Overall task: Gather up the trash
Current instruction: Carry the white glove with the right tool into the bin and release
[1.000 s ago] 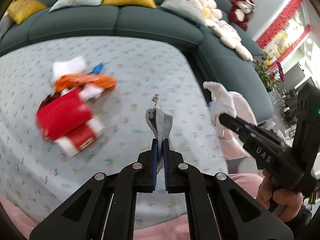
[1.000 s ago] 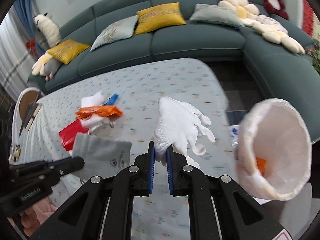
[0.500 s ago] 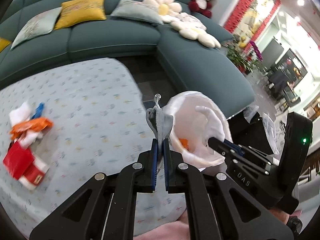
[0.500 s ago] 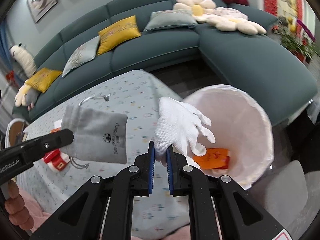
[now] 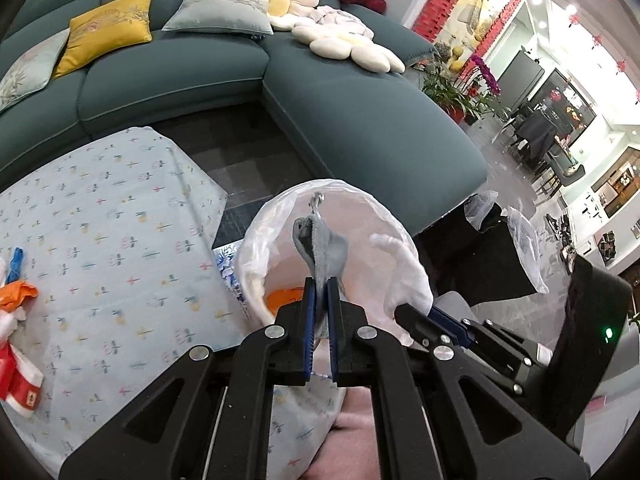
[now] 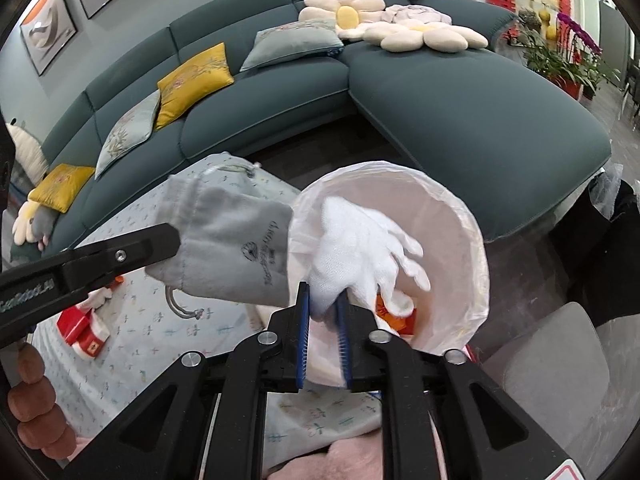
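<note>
Trash here is a grey drawstring pouch and a white glove, both held over the mouth of a white-lined bin that stands on the floor just off the corner of your surface. Behind it all runs the big teal sofa, with yellow cushions and flower-shaped pillows along its seat. Your surface wears a pale blue patterned cloth, and at its far left edge more trash lies in a heap: a red and white package, an orange wrapper and a blue scrap. Inside the bin an orange piece already rests at the bottom. Your left gripper has its fingers closed tight on the pouch, which hangs above the near rim of the bin with its cord end up. Your right gripper has just been opening its fingers; a clear gap stands between the blue pads, and the cuff of the glove sits in that gap against the left pad while the right pad looks free of it. The glove's own fingers droop forward into the bin. From the right wrist view, your bare left hand wraps the handle of the left gripper at the lower left edge.
</note>
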Tool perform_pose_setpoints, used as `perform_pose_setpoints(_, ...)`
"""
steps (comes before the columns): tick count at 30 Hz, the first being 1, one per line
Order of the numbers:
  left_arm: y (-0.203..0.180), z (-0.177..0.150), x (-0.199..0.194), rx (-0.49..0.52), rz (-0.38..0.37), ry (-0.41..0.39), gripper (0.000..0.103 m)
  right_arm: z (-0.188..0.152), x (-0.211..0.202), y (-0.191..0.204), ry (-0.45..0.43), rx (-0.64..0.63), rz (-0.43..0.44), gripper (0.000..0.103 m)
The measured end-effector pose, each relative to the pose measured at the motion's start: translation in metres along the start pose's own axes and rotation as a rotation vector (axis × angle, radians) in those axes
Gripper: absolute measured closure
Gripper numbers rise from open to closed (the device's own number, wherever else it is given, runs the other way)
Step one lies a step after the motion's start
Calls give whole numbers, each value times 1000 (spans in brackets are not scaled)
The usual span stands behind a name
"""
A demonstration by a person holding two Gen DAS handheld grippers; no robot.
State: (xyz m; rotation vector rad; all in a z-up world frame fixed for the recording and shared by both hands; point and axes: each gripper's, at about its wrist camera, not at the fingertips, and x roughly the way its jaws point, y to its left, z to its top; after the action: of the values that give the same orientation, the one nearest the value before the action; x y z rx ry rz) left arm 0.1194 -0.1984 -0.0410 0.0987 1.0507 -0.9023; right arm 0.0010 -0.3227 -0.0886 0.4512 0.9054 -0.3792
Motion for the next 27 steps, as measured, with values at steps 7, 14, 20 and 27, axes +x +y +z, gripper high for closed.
perform_pose_setpoints(7,4,6,6,-45,25,-20,64,7,0,-6,-28,14,-19,61)
perform_pose_setpoints(14,18,0,-2,-66,51,-21,64,6,0,4,-23,-2,-16,61)
perform_pose_setpoints(20,37,-7,-18,-93,79,-38,64,6,-2,23,-22,-35,-2,61)
perform_pose_setpoints(27,65,-20,-42,-149,117,-58,64,1,-6,57,-19,-81,27,58)
